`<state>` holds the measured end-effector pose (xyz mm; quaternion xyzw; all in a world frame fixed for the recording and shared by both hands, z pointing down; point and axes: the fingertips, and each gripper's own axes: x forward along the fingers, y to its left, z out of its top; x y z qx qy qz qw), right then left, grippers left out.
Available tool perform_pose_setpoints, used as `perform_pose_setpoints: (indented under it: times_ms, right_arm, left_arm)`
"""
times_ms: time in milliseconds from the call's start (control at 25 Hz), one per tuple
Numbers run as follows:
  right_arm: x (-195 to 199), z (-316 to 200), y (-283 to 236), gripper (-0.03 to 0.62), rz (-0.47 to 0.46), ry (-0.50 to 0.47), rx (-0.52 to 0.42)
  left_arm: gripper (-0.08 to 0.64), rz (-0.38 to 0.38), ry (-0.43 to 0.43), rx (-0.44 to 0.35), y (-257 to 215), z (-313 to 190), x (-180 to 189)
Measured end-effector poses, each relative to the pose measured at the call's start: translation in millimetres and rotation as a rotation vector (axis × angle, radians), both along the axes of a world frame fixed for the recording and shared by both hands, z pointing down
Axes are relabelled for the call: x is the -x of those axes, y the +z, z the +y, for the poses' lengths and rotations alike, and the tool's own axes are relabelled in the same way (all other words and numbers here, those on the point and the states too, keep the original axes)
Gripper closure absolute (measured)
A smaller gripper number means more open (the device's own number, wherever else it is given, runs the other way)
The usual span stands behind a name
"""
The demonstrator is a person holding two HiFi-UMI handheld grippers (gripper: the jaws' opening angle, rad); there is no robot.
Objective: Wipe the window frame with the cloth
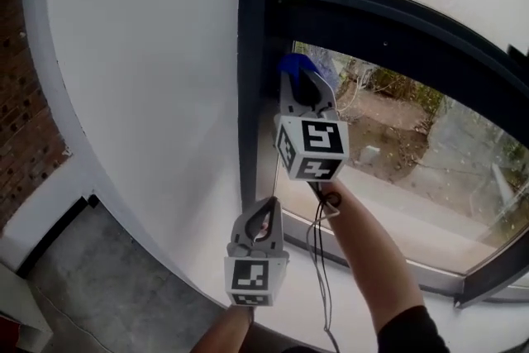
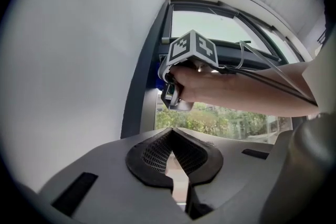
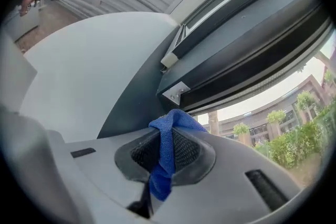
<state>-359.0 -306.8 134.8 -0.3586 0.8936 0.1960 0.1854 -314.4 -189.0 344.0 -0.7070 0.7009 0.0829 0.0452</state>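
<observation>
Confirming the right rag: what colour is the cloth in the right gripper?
Plain blue cloth, clearest in the right gripper view.

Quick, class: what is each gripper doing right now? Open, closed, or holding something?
Left gripper: closed, empty.
Right gripper: closed on the blue cloth.

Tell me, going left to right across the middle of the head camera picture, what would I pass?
Brick wall → white wall → dark window frame upright → blue cloth clamped in the right gripper → window glass.
</observation>
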Motion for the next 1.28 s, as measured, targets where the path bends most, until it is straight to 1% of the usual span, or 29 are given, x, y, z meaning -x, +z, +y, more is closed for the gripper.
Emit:
perform_pose_setpoints:
  times_ms: [160, 360, 480, 680, 840, 1040, 1120, 1280]
  right_arm:
    - [0, 1, -1, 0.569, -0.003, -0.002, -0.011]
    - [1, 2, -2, 0.569, -0.005, -0.018, -0.02]
    - [2, 1, 3, 0.569, -0.009, -0.034, -0.001]
    - [2, -2, 16, 0.569, 0.015, -0.052, 0.035]
    - [2, -2, 31, 0.569, 0.028, -0.045, 0.027]
    - [3, 1, 51, 0.569, 0.062, -0.037, 0.006]
    - [3, 1, 58, 0.569, 0.074, -0.031, -0.009]
    - [3, 1, 71, 0.569, 0.077, -0.036, -0.01]
  left_arm:
    - [0.554, -0.01, -0.02, -0.035, -7, -1, 2]
    - [0.554, 0.023, -0.044, -0.047, -10, -1, 5]
    - [0.554, 0.033, -0.05, -0.045, -5, -2, 3]
    - [0.554, 0.017, -0.061, -0.046, 8, 2, -6]
    - [0.554, -0.004, -0.067, -0.034, 22, 7, -10]
    - [0.554, 0.009, -0.063, -0.021, 35, 9, -8]
    - [0.554, 0.002, -0.066, -0.014, 41, 6, -7]
    - [0.554, -0.015, -0.064, -0.016, 49, 4, -8]
